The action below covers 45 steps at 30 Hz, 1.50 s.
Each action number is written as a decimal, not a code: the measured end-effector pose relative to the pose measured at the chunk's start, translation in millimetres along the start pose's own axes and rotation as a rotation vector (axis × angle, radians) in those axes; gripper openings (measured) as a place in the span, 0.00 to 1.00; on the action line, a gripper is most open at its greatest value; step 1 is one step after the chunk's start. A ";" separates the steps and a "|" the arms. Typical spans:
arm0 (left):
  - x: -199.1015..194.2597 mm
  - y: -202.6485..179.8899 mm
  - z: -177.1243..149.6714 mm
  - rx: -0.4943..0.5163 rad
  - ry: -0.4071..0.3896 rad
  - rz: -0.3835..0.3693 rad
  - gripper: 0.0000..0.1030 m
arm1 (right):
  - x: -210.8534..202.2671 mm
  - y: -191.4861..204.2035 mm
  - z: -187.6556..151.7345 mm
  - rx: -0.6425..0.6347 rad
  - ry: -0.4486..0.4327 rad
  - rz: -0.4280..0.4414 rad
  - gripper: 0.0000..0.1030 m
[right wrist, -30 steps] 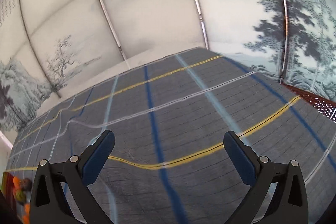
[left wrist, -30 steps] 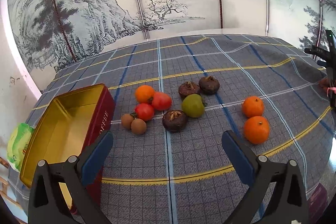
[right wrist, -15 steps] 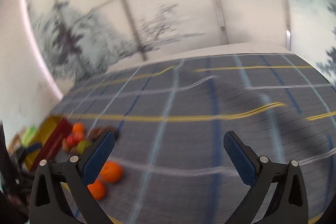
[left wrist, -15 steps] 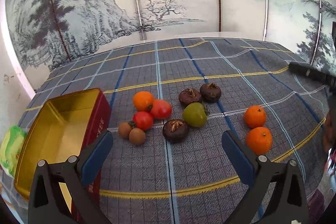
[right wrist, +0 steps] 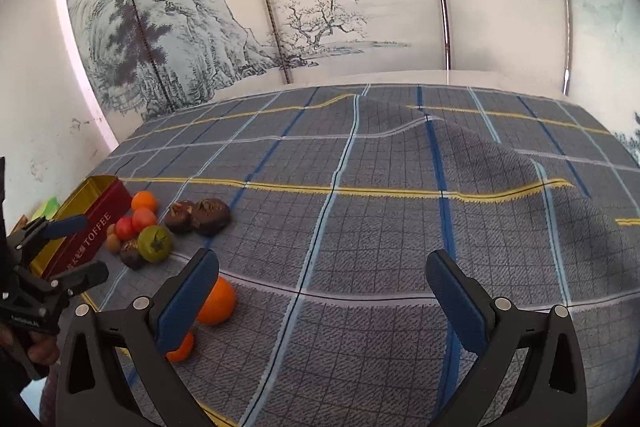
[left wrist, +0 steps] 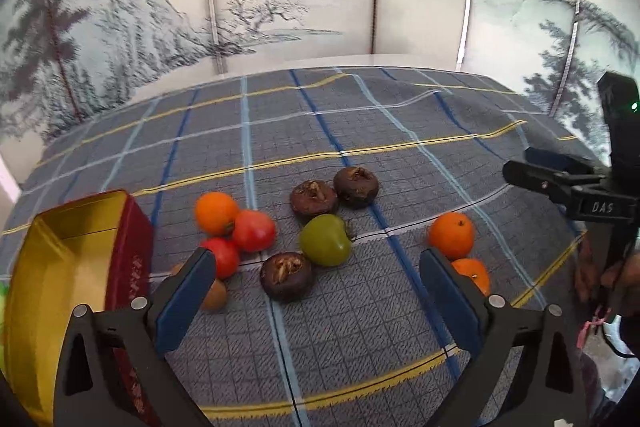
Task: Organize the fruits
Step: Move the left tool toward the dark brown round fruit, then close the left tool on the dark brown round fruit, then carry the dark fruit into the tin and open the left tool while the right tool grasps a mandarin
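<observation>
My left gripper (left wrist: 316, 285) sits low in the left wrist view, its blue fingers (left wrist: 186, 301) spread wide but easing inward, with nothing pinched and nothing touching the pads. Between them, further off on the worktop (left wrist: 360, 339) with its grey plaid cloth, lies the nearest dark brown fruit (left wrist: 286, 275).

At the lower left of that view stands one open toffee tin (left wrist: 60, 267), gold inside and red outside. Right of it the fruit is bunched: one orange (left wrist: 216, 213) at the top of the cluster, two red tomatoes (left wrist: 253, 230) touching below it, and two small brown fruits (left wrist: 214, 295) partly hidden behind my left finger. In the middle I count three dark brown fruits, two side by side further back and one nearer, with one green tomato (left wrist: 325, 239) between them. Toward the right sit two more oranges (left wrist: 451, 235), one behind the other, the nearer half hidden by my right finger. That makes three oranges in all.

At the right edge of the same view my right gripper (left wrist: 536, 173) shows from the side, held in my hand (left wrist: 600, 275).

In the right wrist view my right gripper (right wrist: 322, 285) has its fingers (right wrist: 456, 297) spread wide over bare cloth, holding nothing; the fruit cluster lies at middle left there, and the left pad overlaps the two oranges in the picture.
</observation>
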<state>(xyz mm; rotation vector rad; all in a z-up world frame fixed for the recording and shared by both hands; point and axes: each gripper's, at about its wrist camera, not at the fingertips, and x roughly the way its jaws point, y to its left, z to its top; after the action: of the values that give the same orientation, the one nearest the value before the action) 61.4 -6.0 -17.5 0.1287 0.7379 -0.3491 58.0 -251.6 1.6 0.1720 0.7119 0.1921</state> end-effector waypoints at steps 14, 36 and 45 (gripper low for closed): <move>29.5 21.6 5.2 0.105 0.138 -0.081 0.62 | 2.3 -12.2 -1.1 0.044 0.000 0.033 1.00; -10.6 4.1 -13.9 -0.116 0.118 -0.101 0.32 | -13.2 39.1 -14.3 -0.152 0.108 0.253 0.99; -36.3 -3.0 -15.1 -0.108 0.083 -0.096 0.32 | 10.7 78.1 -36.2 -0.229 0.229 0.239 0.78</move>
<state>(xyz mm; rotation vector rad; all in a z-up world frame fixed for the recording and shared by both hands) 25.9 4.5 -4.0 0.0055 0.8452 -0.3964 32.9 -170.2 -14.8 0.0150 0.8906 0.5260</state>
